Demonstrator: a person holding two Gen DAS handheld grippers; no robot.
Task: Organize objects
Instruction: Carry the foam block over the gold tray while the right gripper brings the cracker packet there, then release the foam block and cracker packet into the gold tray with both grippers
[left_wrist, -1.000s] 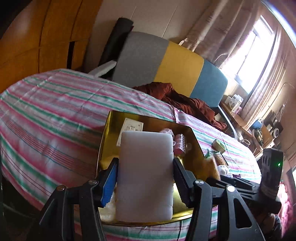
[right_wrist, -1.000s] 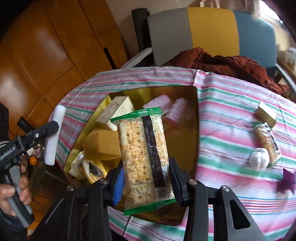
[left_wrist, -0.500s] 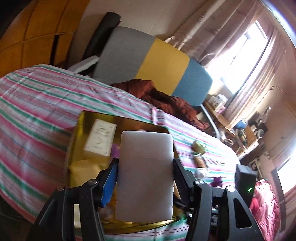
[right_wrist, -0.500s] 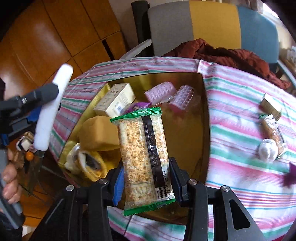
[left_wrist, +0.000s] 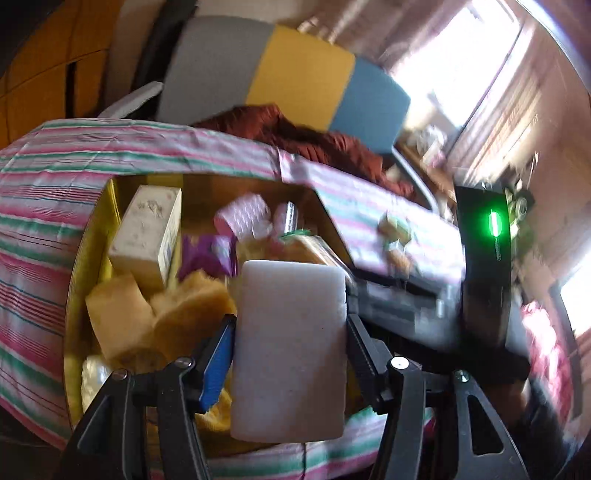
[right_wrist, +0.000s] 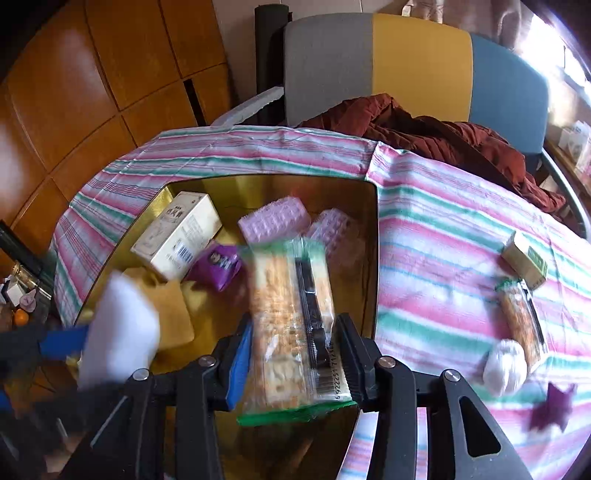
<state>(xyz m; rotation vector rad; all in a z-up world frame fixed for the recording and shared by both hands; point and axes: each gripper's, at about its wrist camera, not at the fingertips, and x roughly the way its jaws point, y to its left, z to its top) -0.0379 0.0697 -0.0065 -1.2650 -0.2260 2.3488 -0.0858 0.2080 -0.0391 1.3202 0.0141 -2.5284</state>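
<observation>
My left gripper is shut on a white foam block, held over the near end of a gold tray. My right gripper is shut on a cracker packet with green ends, over the same gold tray. In the tray lie a cream carton, a purple packet, two pink blister packs, and yellow sponges. The white block and left gripper show blurred at the right wrist view's left.
On the striped cloth right of the tray lie a small green-and-cream box, a second cracker packet, a white wad and a purple star. A grey, yellow and blue chair holds a rust cloth.
Both grippers have moved in over the tray, the left one swinging right toward the right gripper. Each keeps its hold. The frames now show motion blur.
</observation>
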